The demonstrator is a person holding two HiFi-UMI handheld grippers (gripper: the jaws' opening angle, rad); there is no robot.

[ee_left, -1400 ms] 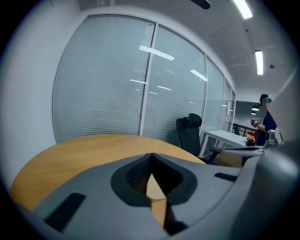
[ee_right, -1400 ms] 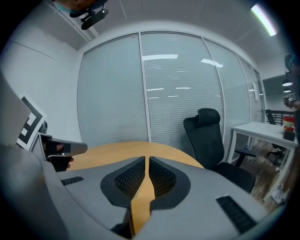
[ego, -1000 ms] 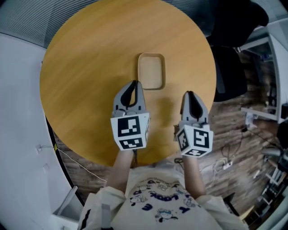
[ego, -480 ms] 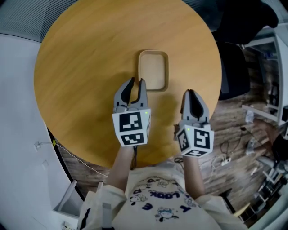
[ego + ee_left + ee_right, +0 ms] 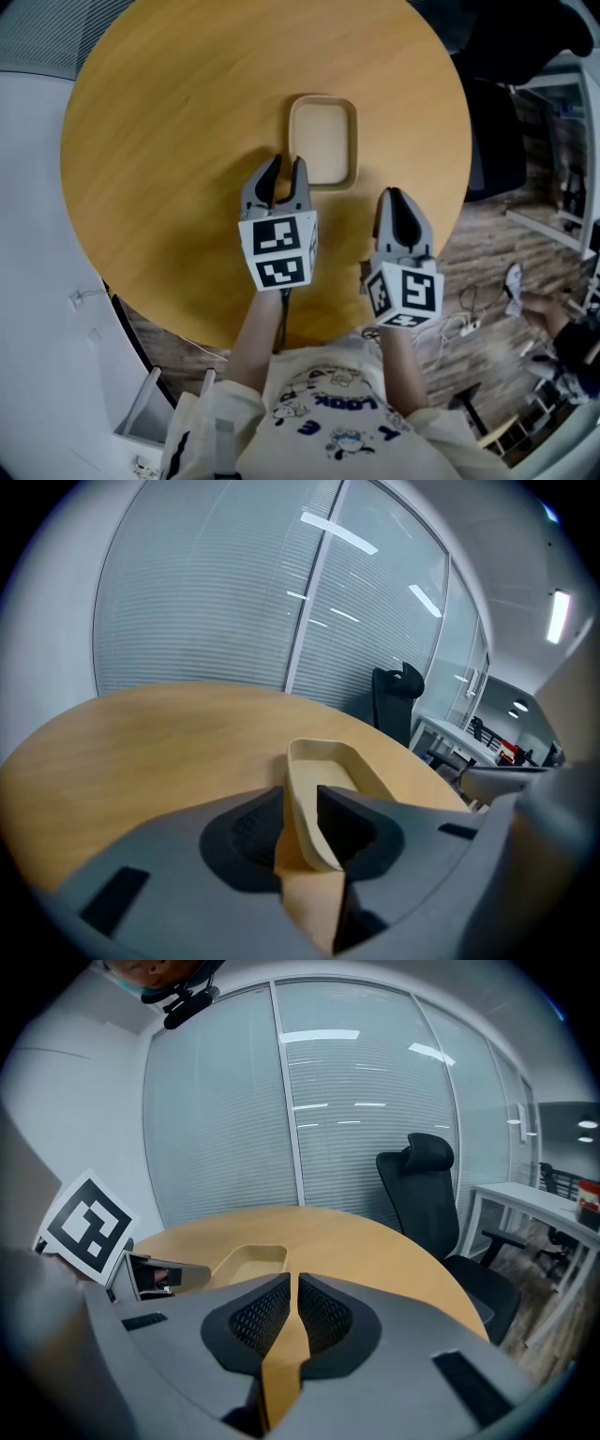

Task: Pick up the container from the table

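Observation:
A shallow beige rectangular container (image 5: 322, 141) lies empty near the middle of the round wooden table (image 5: 169, 141). My left gripper (image 5: 286, 169) is open, its jaws astride the container's near left wall. In the left gripper view that wall (image 5: 302, 799) stands between the two dark jaws, and I cannot tell whether they touch it. The right gripper (image 5: 397, 199) hangs shut and empty over the table's near right edge, to the right of the container and nearer to me. In the right gripper view the container (image 5: 248, 1260) shows ahead to the left, past the shut jaws of the right gripper (image 5: 293, 1283).
A black office chair (image 5: 497, 131) stands just past the table's right edge, also seen as the chair (image 5: 431, 1194). Glass walls with blinds (image 5: 234, 602) curve behind the table. Cables and a power strip (image 5: 459, 328) lie on the wood floor at the right.
The left gripper went from shut to open and moved forward until its jaws straddle the container's near left wall. The right gripper has barely moved.

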